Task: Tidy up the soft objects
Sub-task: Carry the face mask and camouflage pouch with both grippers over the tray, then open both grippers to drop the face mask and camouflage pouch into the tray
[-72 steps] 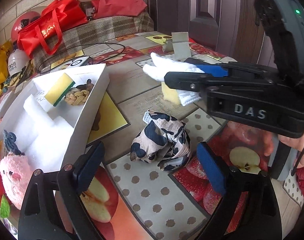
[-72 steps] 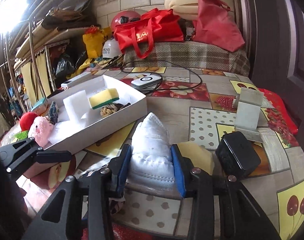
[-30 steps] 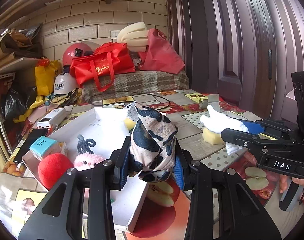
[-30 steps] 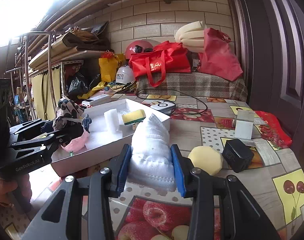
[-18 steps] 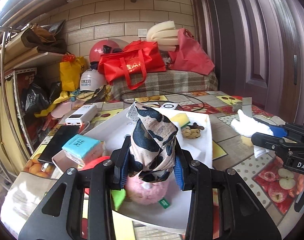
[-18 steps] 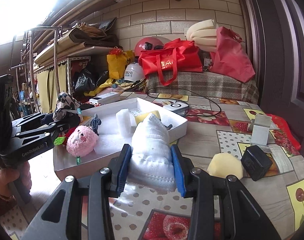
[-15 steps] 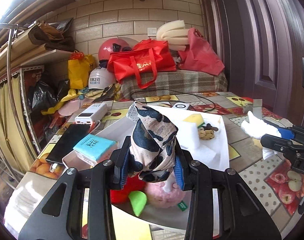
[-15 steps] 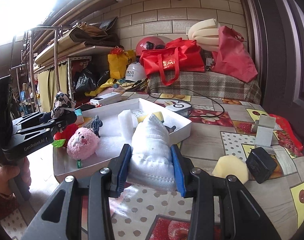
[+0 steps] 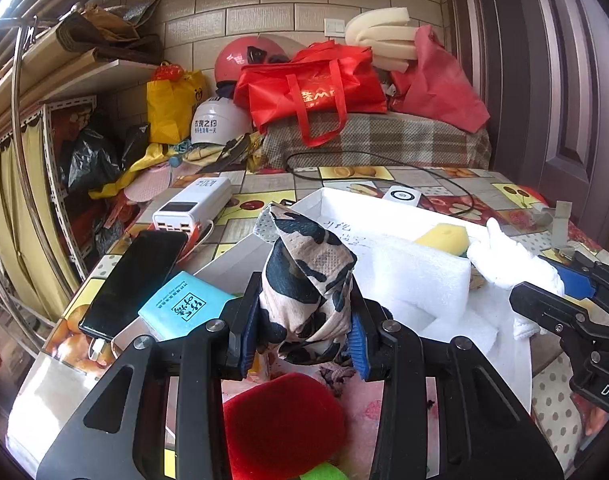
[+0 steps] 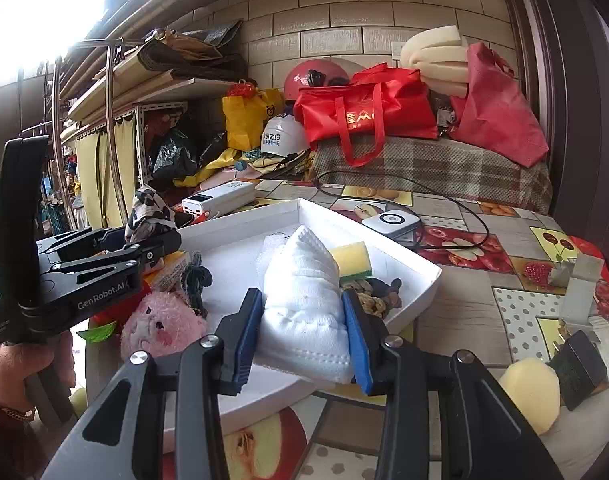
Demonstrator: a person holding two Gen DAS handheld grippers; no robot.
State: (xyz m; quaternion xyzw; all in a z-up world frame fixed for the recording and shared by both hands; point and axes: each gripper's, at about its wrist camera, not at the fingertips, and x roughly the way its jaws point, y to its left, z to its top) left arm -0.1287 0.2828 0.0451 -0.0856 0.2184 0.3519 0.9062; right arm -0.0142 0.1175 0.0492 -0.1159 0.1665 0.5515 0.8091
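My left gripper is shut on a cow-print face mask and holds it above the near-left end of the white tray. My right gripper is shut on a white face mask above the tray's front edge. In the tray lie a pink plush toy, a red soft ball, a white foam block, a yellow sponge and a braided rope knot. The left gripper also shows in the right wrist view, the right one in the left wrist view.
A phone, a blue tissue pack and a white power bank lie left of the tray. A yellow round sponge, a black charger and a white cabled device lie on the right. Bags and helmets stand behind.
My left gripper has carried the cow-print mask from the table up and left over the tray's near end. My right gripper has brought the white mask over the tray's front edge.
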